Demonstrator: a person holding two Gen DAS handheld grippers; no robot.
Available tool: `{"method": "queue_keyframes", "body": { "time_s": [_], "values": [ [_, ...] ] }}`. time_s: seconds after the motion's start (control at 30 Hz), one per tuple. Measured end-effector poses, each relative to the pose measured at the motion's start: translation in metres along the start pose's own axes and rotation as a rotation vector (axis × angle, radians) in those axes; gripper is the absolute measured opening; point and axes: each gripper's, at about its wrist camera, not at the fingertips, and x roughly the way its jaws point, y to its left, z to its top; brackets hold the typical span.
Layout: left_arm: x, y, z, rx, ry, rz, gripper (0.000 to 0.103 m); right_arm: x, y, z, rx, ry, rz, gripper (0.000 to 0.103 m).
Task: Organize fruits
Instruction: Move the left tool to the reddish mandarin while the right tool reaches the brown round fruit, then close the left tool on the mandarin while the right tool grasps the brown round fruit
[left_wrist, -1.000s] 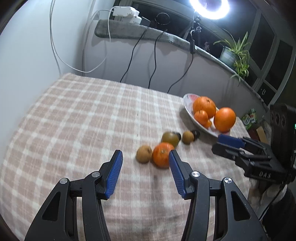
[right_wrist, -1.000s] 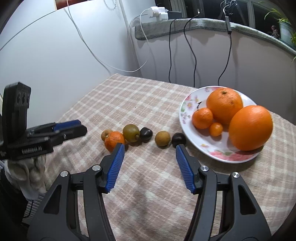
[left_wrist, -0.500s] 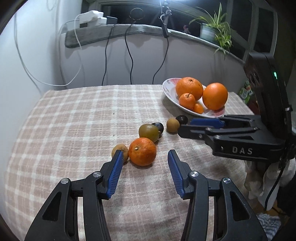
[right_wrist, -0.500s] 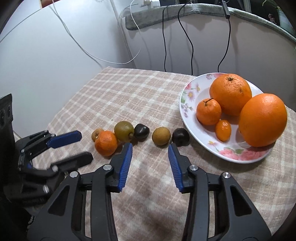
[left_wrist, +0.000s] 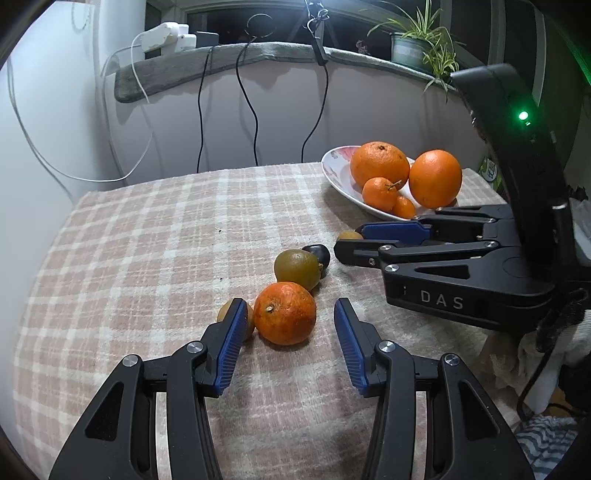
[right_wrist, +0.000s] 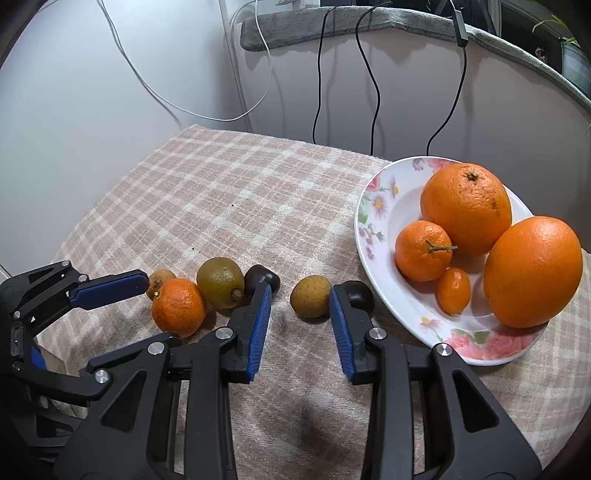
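Right wrist view: the right gripper sits low over the checked cloth with the small brown fruit between its blue pads; jaws are closing, a sliver of gap is visible on each side, so no grip yet. A dark fruit sits just behind the right-hand pad, another dark fruit just behind the left-hand pad, so close straight and centred or a pad will shove a neighbour. Squeeze lightly; the fruit is round and small and would likely squirt out if caught off-centre. Then lift clear before swinging to the flowered plate, which is just beside on the right and already holds two big oranges, a mandarin and a kumquat; the free spot looks to be the near-left rim. In the left wrist view the left gripper is open around the loose mandarin, pads not touching it. Its left pad is nearly against a small tan fruit, and a green fruit touches the mandarin from behind, so push in a bit further before closing. The two grippers work close together; I'd stagger the lifts to avoid a clash.
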Motion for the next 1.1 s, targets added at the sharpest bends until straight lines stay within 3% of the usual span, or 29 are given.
{"method": "queue_keyframes", "body": {
  "time_s": [0.17, 0.23, 0.4, 0.6, 0.87, 0.9, 0.93, 1.1],
  "values": [
    [0.005, -0.004, -0.001, 0.033, 0.0, 0.005, 0.048, 0.001, 0.008, -0.003, -0.066, 0.004, -0.056, 0.034],
    [0.006, -0.004, -0.001, 0.042, -0.004, 0.013, 0.048, 0.002, 0.011, -0.004, -0.091, 0.0, -0.094, 0.026],
    [0.007, -0.008, -0.003, 0.089, -0.015, 0.056, 0.038, 0.002, 0.014, -0.004, -0.118, -0.002, -0.119, 0.023],
    [0.007, -0.006, -0.004, 0.093, -0.033, 0.057, 0.035, -0.001, 0.007, -0.005, -0.085, -0.014, -0.077, 0.022],
    [-0.005, 0.002, -0.002, 0.007, -0.043, -0.003, 0.035, -0.012, 0.004, -0.007, -0.051, -0.04, -0.023, 0.02],
    [-0.006, 0.003, -0.002, -0.002, -0.043, -0.013, 0.035, -0.014, 0.003, -0.007, -0.046, -0.044, -0.015, 0.017],
    [-0.007, 0.004, -0.001, -0.009, -0.044, -0.016, 0.035, -0.015, 0.002, -0.007, -0.042, -0.045, -0.01, 0.005],
    [-0.007, 0.003, -0.001, -0.016, -0.044, -0.009, 0.034, -0.019, 0.003, -0.009, -0.045, -0.033, 0.02, 0.005]
  ]
}}
